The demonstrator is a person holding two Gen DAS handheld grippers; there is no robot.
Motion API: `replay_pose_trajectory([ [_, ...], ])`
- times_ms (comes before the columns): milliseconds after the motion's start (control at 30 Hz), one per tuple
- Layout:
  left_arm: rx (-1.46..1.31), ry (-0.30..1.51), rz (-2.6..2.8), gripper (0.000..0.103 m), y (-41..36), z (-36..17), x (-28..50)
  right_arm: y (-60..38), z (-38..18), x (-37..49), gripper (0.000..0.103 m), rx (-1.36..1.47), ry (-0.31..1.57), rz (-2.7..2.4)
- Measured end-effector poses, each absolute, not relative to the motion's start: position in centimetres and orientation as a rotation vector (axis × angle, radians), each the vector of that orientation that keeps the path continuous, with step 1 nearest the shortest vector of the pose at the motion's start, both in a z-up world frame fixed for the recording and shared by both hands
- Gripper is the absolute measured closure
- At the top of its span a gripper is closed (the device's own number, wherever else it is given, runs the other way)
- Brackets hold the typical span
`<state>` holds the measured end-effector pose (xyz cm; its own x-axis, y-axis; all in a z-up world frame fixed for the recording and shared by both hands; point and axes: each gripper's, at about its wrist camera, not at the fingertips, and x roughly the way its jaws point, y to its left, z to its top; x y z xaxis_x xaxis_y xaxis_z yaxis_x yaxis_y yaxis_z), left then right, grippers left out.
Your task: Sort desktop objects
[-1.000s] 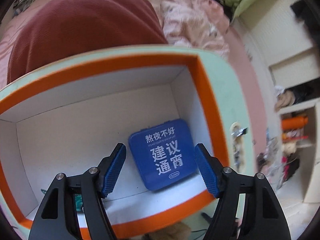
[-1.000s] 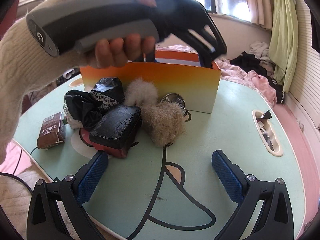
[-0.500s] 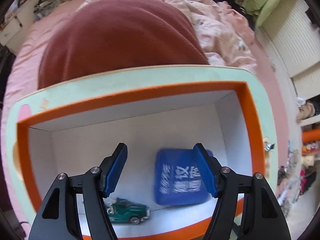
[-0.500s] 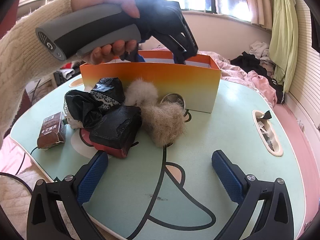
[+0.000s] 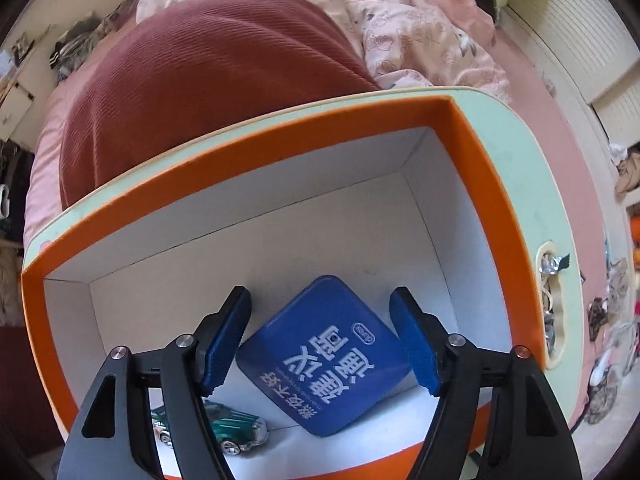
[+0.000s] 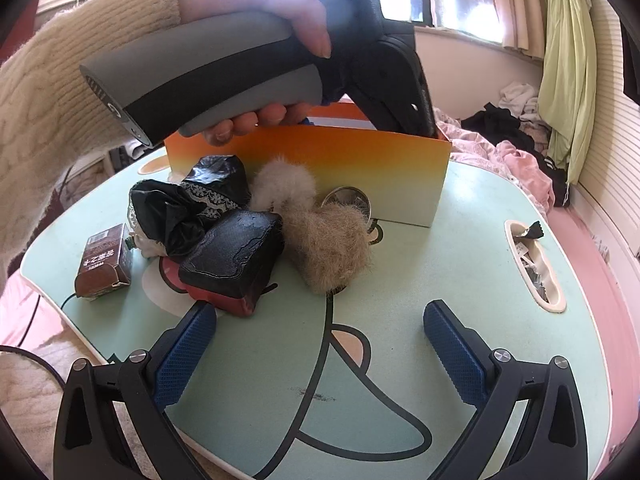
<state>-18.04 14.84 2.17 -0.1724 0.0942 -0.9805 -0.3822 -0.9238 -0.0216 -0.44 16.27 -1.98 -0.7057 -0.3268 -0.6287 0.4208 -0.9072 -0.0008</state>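
My left gripper [image 5: 322, 340] is open and empty, held inside the orange box [image 5: 488, 184] above a blue square tin [image 5: 324, 364] with white writing that lies on the white floor. A green toy car [image 5: 236, 432] lies at the box's near left. In the right wrist view the left gripper's tool dips into the orange box [image 6: 320, 164]. My right gripper [image 6: 320, 352] is open and empty above the pale green table [image 6: 460, 264], short of a pile: black pouch [image 6: 232, 264], black bag [image 6: 176, 216], two fur pompoms [image 6: 328, 248], brown carton [image 6: 106, 264].
A round metal tin [image 6: 348, 200] sits behind the pompoms against the box. A cutout with wrappers [image 6: 532, 264] is at the table's right edge. A red cushion [image 5: 200, 80] and pink bedding [image 5: 420, 28] lie beyond the box.
My left gripper has turned over the box, so the blue tin now looks rotated and the toy car shows at the lower left. The right gripper has not moved.
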Motion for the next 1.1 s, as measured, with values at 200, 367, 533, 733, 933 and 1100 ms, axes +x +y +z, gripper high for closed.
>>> replay_pose_trajectory([
  [200, -1.722, 0.23, 2.164, 0.076, 12.5, 2.7, -18.6, 16.1, -2.0, -0.6, 0.0, 0.904, 0.2, -2.571],
  [367, -1.663, 0.15, 2.169, 0.093, 9.9, 4.1, -18.7, 16.2, -2.1, -0.6, 0.0, 0.903, 0.2, -2.572],
  [533, -1.507, 0.014, 2.187, 0.086, 7.5, 7.6, -17.0, 16.3, -2.1, -0.5, 0.0, 0.904, 0.2, -2.571],
  [733, -1.233, -0.123, 2.248, 0.03, -0.7, 10.0, -9.7, 16.7, -0.8, -1.1, 0.004, 0.938, 0.173, -2.498],
  [933, -1.235, -0.136, 2.352, 0.03, -9.0, 4.2, -3.3, 17.5, 8.9, -5.3, 0.004, 0.86, 0.046, -2.522],
  [1100, -1.24, -0.168, 2.345, 0.03, -10.4, 1.9, -2.7, 12.5, 7.6, -17.1, 0.038, 1.373, -0.024, -2.242],
])
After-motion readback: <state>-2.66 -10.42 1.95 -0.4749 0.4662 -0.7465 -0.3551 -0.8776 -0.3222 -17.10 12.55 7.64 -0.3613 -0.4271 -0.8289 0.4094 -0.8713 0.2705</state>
